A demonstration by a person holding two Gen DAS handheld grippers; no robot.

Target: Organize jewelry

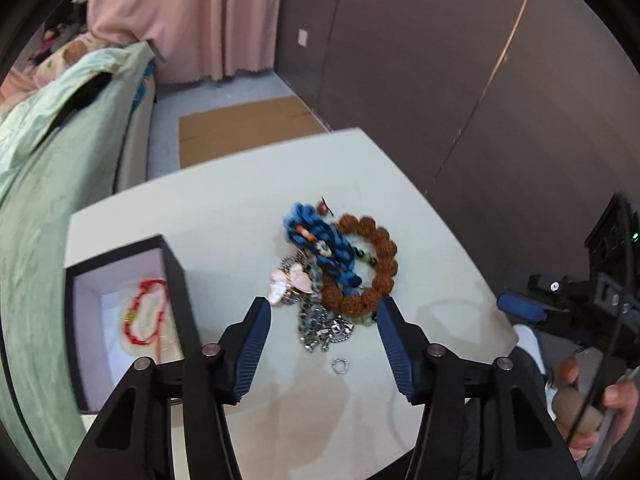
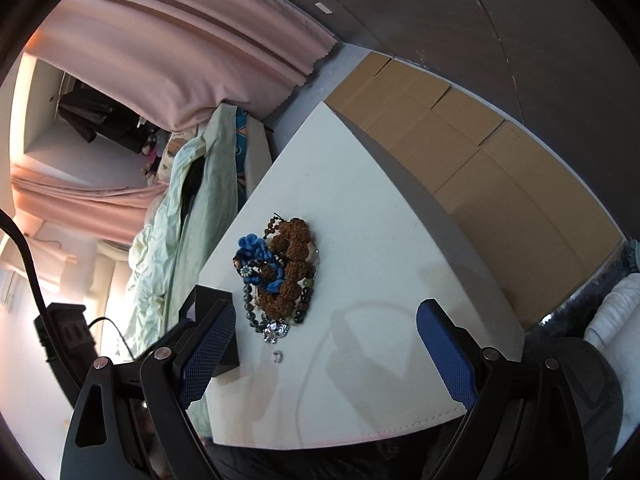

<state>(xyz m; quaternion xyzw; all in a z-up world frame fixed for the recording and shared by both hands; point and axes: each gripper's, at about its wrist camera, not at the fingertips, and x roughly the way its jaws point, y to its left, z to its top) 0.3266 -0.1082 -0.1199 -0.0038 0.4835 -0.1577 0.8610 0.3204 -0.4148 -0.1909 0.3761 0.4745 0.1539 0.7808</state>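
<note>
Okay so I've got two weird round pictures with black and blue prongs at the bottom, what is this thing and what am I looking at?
Those prongs are hand-held two-finger grippers, one per hand, each carrying a wide-angle camera looking along its fingers. One picture is from the left gripper, the other from the right gripper. Both are open and hold nothing. On the white table lies a tangled jewelry pile, with a small silver ring apart from it. A black box beside it holds a red bracelet.

No legible text or labels
</note>
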